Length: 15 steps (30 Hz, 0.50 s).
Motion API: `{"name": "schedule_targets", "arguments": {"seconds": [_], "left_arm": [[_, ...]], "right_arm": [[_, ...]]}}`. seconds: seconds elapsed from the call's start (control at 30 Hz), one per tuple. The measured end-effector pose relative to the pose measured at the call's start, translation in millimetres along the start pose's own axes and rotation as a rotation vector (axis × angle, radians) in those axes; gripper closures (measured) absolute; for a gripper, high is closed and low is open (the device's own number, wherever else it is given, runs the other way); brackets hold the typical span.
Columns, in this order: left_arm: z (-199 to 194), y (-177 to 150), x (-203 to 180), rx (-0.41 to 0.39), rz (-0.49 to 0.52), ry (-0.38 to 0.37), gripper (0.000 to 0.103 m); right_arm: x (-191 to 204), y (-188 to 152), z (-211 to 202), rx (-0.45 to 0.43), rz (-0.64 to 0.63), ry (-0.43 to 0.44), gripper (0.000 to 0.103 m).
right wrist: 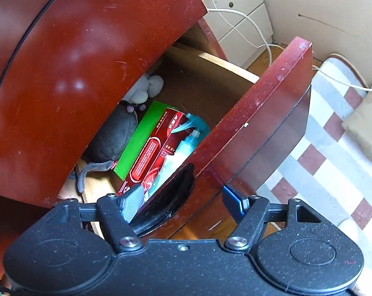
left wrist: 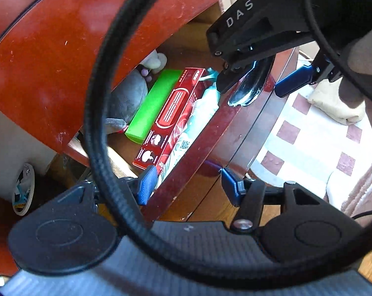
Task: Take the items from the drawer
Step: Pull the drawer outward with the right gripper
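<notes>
A dark red wooden drawer (right wrist: 257, 113) stands pulled out under the cabinet top (right wrist: 75, 74). Inside lie a grey plush toy (right wrist: 112, 138), a green box (right wrist: 139, 138), a red carton (right wrist: 156, 153) and a teal spray bottle (right wrist: 190, 135). They also show in the left wrist view: the plush toy (left wrist: 129, 96), green box (left wrist: 151, 106), red carton (left wrist: 171, 118) and bottle (left wrist: 203, 108). My right gripper (right wrist: 183, 203) is open, its fingers straddling the drawer front at the black handle recess (right wrist: 168, 204). My left gripper (left wrist: 189, 185) is open, straddling the drawer front lower down. The right gripper (left wrist: 255, 81) shows above it there.
A black cable (left wrist: 99, 123) loops across the left wrist view. A checked red-and-white mat (right wrist: 333, 162) lies on the floor right of the drawer, with a beige cushion (right wrist: 365, 128). White drawers (right wrist: 237, 17) and white cords (right wrist: 250, 22) are behind.
</notes>
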<state>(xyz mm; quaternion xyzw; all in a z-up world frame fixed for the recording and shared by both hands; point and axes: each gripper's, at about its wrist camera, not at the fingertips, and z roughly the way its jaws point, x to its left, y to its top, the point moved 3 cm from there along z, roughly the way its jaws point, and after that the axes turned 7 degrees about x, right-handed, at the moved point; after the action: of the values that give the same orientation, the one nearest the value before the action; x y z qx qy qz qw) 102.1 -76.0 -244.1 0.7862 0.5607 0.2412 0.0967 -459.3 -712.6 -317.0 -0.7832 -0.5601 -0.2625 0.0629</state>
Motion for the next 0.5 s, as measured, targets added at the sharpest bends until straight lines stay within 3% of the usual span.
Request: {"name": "schedule_targets", "arguments": {"seconds": [0.1, 0.17, 0.5], "left_arm": [[-1, -4, 8, -0.019, -0.084, -0.084, 0.046], [7, -7, 15, 0.035, -0.115, -0.114, 0.044], [12, -17, 12, 0.016, -0.114, -0.135, 0.043]], "right_arm": [[0, -7, -2, 0.01, -0.024, -0.018, 0.028], [-1, -13, -5, 0.013, -0.013, -0.013, 0.028], [-8, -26, -14, 0.008, -0.047, -0.047, 0.028]]}}
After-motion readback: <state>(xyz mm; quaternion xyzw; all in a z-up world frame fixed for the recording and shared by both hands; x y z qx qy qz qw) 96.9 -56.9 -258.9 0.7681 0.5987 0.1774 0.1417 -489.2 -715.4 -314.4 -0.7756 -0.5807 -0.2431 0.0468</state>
